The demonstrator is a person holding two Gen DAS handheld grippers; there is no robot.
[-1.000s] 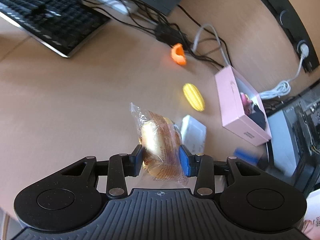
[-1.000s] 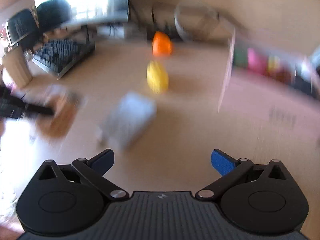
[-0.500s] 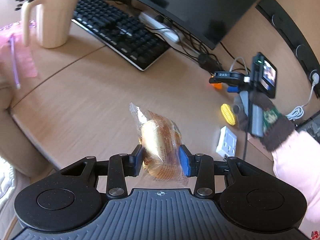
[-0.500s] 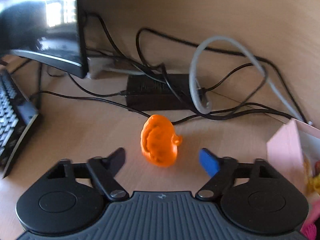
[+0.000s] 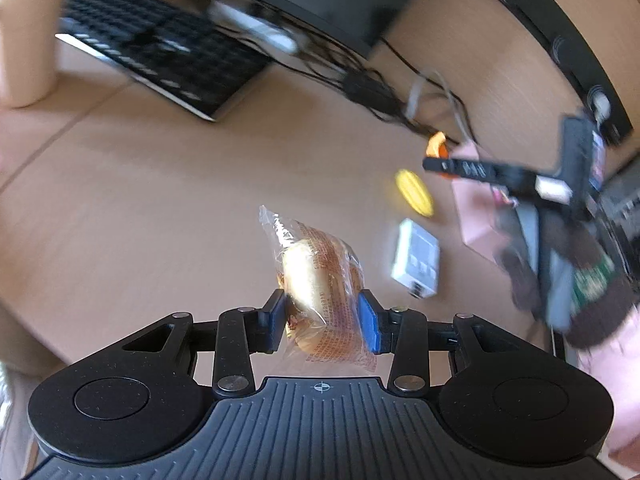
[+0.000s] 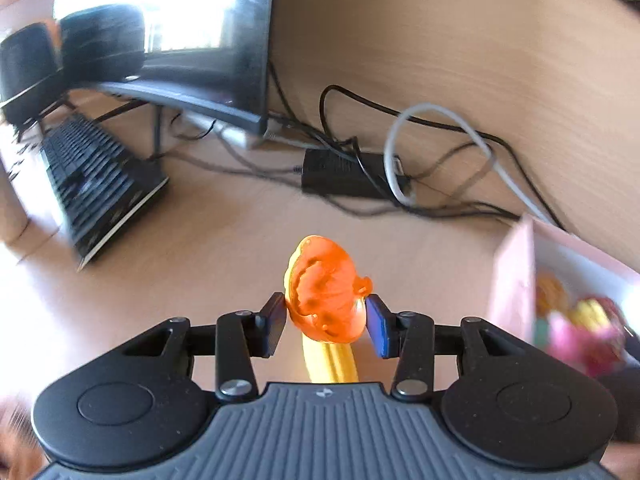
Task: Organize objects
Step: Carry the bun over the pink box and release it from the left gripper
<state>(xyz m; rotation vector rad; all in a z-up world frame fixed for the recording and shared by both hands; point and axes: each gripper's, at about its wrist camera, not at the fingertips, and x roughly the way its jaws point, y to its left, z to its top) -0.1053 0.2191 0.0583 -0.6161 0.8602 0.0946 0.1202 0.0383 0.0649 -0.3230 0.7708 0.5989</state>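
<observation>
On my left wrist view I have the left gripper (image 5: 322,322) clamped on a wrapped bun (image 5: 318,280), both pads pressing the plastic; its long axis runs away from the camera, the crimped end of the wrapper tilted up and to the left, lifted over the wooden desk (image 5: 160,200). Further left sit a beige mug (image 5: 24,40) and a black keyboard (image 5: 160,56). To the right of the bun a white socket block (image 5: 416,258) lies flat, then a yellow corn toy (image 5: 414,193) with its length slanting down to the right, both blurred. On my right wrist view the right gripper (image 6: 326,322) is closing on an orange pumpkin toy (image 6: 326,292), which sits between the pads with its stem nub pointing right; the pads look to touch it on both sides, though I can't be sure through the blur. Right of it stands the open pink box (image 6: 516,280).
</observation>
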